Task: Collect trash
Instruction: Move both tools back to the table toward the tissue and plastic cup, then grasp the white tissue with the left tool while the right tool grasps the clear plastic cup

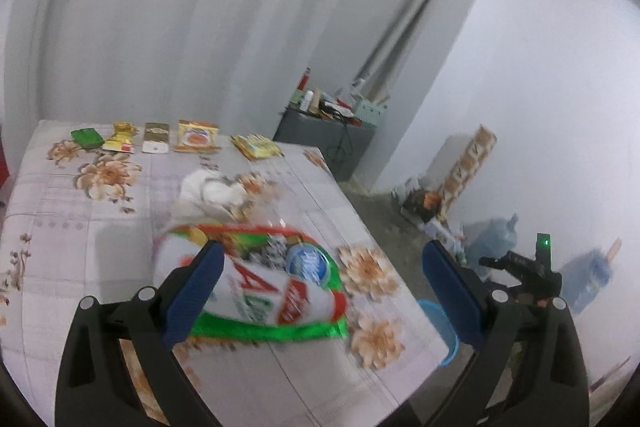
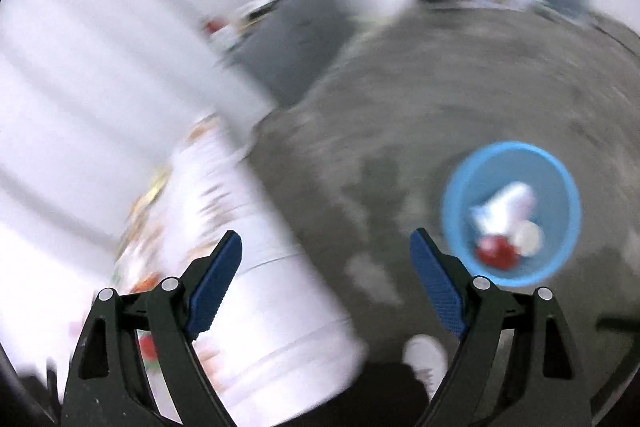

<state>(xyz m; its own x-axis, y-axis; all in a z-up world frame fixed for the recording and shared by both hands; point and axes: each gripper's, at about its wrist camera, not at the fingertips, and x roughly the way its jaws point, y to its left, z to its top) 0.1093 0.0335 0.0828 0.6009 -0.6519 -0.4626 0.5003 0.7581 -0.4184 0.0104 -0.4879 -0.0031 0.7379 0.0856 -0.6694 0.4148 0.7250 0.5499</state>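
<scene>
Hovering over the near part of a floral-cloth tabletop (image 1: pixel 80 227), the left tongs (image 1: pixel 320 291) stand wide apart with nothing pressed between the blue pads (image 1: pixel 192 291); a crumpled snack bag (image 1: pixel 256 287) in white, green and red, with a silver-blue patch showing at its mouth, lies on the cloth under the left pad, and whether that pad touches it cannot be told. Behind the bag, toward the middle of the tabletop, sits a wad of white tissue (image 1: pixel 212 195). Along the far edge runs a row of 5 flat wrappers: a green packet (image 1: pixel 86 137) nearest the far left corner, then a yellow wrapper (image 1: pixel 120 139), a brown-and-white sachet (image 1: pixel 156 139), an orange-and-yellow packet (image 1: pixel 197 135), and a yellow-green packet (image 1: pixel 256 145) toward the far right corner. Off the tabletop's right edge a sliver of a blue bin (image 1: pixel 444 331) shows on the floor. Right-wrist view heavily blurred. The right tongs (image 2: pixel 326 283) hang over grey floor (image 2: pixel 360 147), pads spread wide, empty. The blue bin (image 2: pixel 460 195) sits on the floor just right of the right pad, holding white crumpled trash (image 2: pixel 504 207), a pale round piece (image 2: pixel 528 237) and a red item (image 2: pixel 496 253). A white shoe (image 2: pixel 426 359) shows at the bottom between the tongs' arms.
</scene>
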